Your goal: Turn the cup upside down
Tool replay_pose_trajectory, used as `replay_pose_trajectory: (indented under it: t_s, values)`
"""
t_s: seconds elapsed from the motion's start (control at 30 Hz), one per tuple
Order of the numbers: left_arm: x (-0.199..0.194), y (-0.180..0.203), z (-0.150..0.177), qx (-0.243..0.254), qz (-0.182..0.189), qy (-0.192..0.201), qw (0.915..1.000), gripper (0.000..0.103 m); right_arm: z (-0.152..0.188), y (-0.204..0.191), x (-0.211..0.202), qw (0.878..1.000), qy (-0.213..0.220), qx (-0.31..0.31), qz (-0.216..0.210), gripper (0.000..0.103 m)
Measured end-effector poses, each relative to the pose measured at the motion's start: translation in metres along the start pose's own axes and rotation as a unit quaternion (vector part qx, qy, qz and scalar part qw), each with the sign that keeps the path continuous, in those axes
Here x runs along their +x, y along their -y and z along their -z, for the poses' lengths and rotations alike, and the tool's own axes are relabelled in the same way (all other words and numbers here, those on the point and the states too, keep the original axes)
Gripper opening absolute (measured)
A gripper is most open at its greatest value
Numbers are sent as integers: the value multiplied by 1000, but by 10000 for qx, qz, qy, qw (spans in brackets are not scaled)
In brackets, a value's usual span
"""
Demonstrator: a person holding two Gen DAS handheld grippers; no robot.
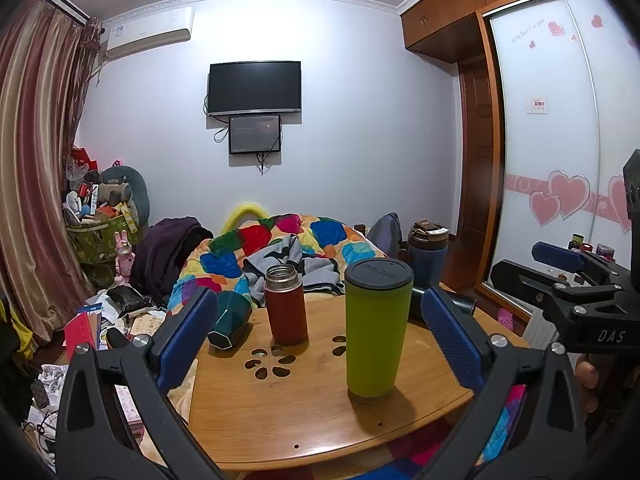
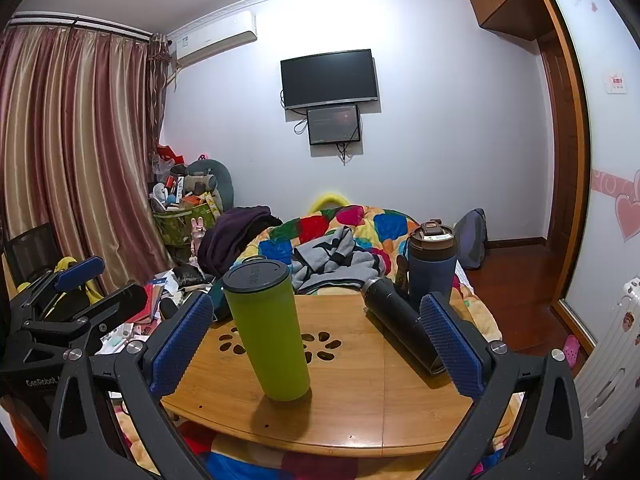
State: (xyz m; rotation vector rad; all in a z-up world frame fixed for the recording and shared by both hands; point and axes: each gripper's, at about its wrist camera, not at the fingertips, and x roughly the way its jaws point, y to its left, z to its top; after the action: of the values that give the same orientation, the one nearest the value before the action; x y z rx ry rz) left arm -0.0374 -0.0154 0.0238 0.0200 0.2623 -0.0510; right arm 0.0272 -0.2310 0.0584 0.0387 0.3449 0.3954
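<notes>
Cup: the green cup [image 1: 378, 328] stands upright on the wooden desk [image 1: 304, 420], dark lid on top, near the front edge and a little right of the flower-shaped cutouts.
Neighbours: a red flask [image 1: 285, 304] stands behind it to the left; a black bottle [image 2: 404, 330] lies on its side to the right; a dark teal cup [image 1: 230, 322] lies tipped at the desk's left edge; a navy tumbler [image 2: 432, 264] stands at the back. None touches the green cup.
Step in hand: looks like the approach, before any grasp; the cup is not yet turned.
How to do it well: I'd take the cup around its middle, square across the wall, lift it well off the desk before rolling the wrist, and set it down on its lid in the bare patch in front, away from the black bottle.
Left gripper [image 1: 320, 336]: fingers spread wide, holding nothing, touching nothing; the cup sits in line between them, further out.
Right gripper [image 2: 320, 340]: also wide apart and empty, level with the desk edge, cup slightly left of its centre line.
Risk: the smooth tapered wall could slip in a loose pinch.
</notes>
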Motion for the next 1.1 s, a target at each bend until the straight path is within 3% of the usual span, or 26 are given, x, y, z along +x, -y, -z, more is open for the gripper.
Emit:
replay_pose_trajectory:
  t_s: [1.1]
  values:
    - [-1,0,-3,-1,56,-5,10000,103,1,-3,4,10000,-15,-68,-33,103]
